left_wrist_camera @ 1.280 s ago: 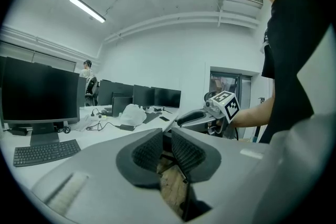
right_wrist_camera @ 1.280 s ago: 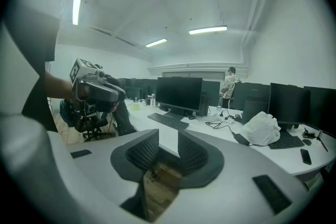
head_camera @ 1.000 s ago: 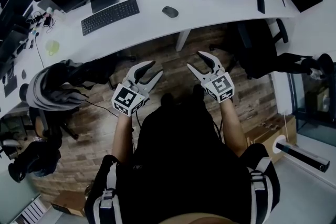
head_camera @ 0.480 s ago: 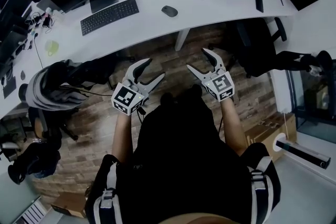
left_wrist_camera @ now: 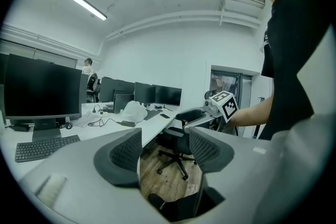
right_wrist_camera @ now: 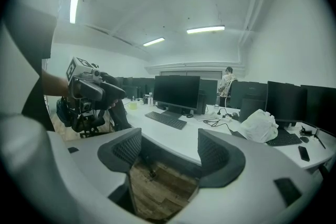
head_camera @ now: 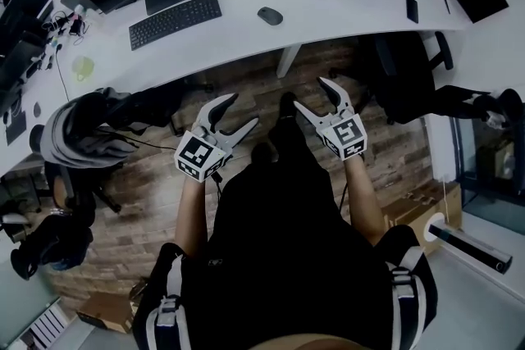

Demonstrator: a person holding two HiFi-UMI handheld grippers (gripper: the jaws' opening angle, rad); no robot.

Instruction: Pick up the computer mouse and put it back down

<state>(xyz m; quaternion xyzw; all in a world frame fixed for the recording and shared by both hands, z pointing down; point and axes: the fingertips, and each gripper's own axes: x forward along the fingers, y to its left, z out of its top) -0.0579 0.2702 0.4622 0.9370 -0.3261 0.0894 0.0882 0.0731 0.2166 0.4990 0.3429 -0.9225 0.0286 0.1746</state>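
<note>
Grey ribbed pads on the white left gripper (head_camera: 244,109) and white right gripper (head_camera: 310,93) stand wide apart, just opened, with only wooden floor between them. Well ahead of both, the dark oval computer mouse (head_camera: 269,15) lies on the curved white desk (head_camera: 246,37). Its long axis slants across the reach, and the right gripper looks slightly nearer.

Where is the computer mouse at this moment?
In the head view, the computer mouse lies on the white desk, upper centre of the picture, just right of the black keyboard.

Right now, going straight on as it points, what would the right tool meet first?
Probably the white desk, at its front edge; the right tool, jaws just opened and empty, might pass beneath.
</note>
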